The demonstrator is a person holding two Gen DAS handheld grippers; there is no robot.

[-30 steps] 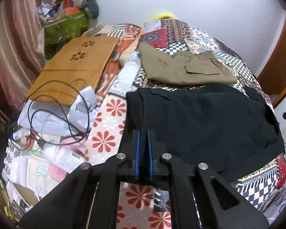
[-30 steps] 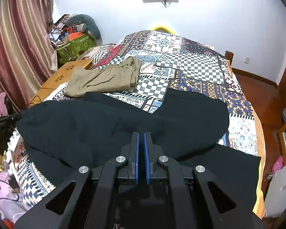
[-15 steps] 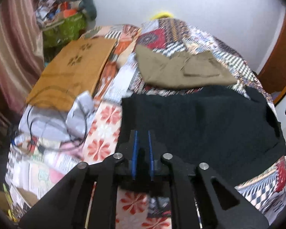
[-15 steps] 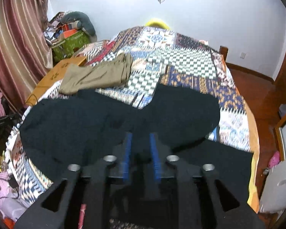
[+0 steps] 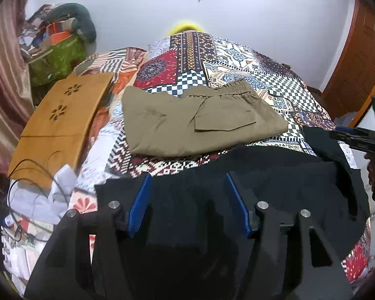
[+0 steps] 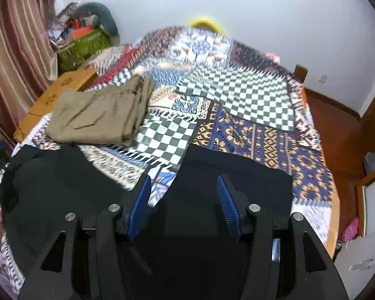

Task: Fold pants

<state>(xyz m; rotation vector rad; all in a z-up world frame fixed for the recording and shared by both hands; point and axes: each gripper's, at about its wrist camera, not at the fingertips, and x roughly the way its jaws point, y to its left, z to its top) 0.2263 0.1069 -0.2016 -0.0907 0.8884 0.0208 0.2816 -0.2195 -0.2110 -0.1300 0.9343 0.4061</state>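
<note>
The black pants [image 5: 275,175] lie spread across the near end of the patterned bed. My left gripper [image 5: 187,177] hovers over their left part. Its jaws are opening, with the black cloth under them and no pad pressing on it. My right gripper [image 6: 183,178] stands over the black pants [image 6: 227,167] near their right part. Its jaws are opening too, and nothing is clamped between the blue pads [image 6: 140,200]. A second pair, folded khaki pants [image 5: 200,125], rests farther up the bed [image 6: 100,110].
The patchwork quilt [image 6: 237,95] covers the bed. A wooden lap table [image 5: 60,122] lies at the left edge, with cables and papers [image 5: 37,195] below it. A green bag [image 5: 55,57] and a curtain stand at the left. Wooden floor [image 6: 337,120] lies to the right.
Both grippers were shut on the black cloth and have opened, letting it go. Both have moved forward over the bed, and the black pants now lie flat beneath them.
</note>
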